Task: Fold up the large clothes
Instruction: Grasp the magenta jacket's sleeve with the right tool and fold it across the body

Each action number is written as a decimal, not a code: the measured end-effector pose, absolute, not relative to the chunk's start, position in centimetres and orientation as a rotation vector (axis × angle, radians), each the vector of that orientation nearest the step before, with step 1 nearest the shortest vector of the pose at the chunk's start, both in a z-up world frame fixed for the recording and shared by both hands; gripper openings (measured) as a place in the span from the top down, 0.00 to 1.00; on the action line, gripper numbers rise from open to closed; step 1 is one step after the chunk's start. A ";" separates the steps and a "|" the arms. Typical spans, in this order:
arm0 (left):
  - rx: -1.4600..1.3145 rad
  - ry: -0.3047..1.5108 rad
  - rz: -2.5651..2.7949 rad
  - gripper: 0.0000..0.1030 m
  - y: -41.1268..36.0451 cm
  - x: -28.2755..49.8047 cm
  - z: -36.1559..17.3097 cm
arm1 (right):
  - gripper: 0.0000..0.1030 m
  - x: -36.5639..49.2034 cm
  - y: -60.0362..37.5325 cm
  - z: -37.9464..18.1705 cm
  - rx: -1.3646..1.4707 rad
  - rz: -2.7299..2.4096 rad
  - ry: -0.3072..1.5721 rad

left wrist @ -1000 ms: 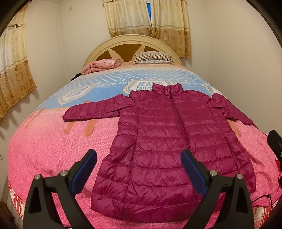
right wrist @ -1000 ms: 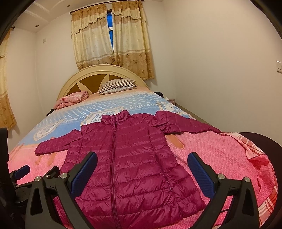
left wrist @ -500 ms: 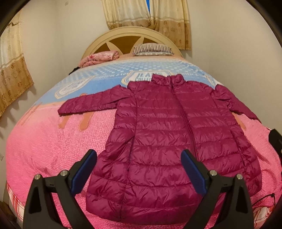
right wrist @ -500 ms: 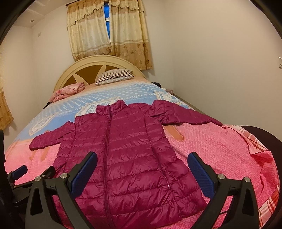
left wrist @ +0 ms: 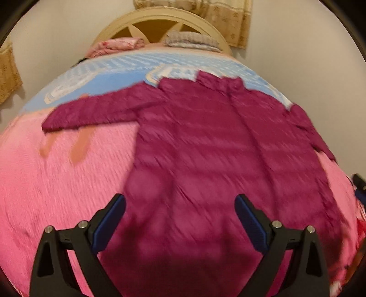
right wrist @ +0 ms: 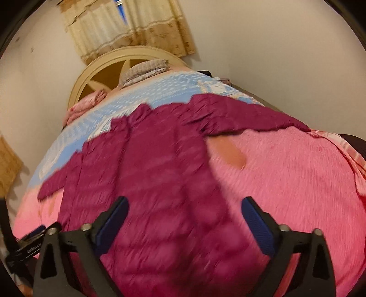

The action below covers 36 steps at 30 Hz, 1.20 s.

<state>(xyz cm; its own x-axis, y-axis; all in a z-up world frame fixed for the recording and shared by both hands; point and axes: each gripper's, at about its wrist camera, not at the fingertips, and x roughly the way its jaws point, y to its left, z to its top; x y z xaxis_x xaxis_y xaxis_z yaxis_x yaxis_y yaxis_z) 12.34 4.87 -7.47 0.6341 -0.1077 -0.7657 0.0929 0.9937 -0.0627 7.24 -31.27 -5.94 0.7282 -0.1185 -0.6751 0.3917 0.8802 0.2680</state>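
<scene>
Maroon jacket flat on pink/blue bedspread; both tools apart, empty.

Bedroom with a bed
Plain pale walls, arched headboard, beige curtains, pillow at the head.

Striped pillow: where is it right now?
In both wrist views the striped pillow lies at the head of the bed against the arched headboard, right of the folded pink blanket, beyond the jacket's collar.

jacket motion-blurred, hem cut off below
</scene>
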 end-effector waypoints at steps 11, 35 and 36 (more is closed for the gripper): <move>-0.019 0.672 0.067 0.04 9.1 23.6 -7.5 | 0.20 13.4 -57.9 -11.1 0.985 -0.572 0.688; -0.129 0.862 0.148 0.00 10.6 26.2 -13.3 | 0.87 18.3 -64.3 -16.1 0.948 -0.769 0.669; -0.136 0.859 0.143 0.00 10.6 26.1 -13.4 | 0.89 18.1 -63.9 -15.2 0.903 -0.773 0.652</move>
<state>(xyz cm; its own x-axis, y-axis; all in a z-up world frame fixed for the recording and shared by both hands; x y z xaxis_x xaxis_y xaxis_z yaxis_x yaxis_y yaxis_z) 26.15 10.64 -13.36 0.6445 0.0701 -0.7613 -0.1796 0.9818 -0.0616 18.09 -63.95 -15.21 0.5623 -0.3052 -0.7686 0.8091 0.3951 0.4351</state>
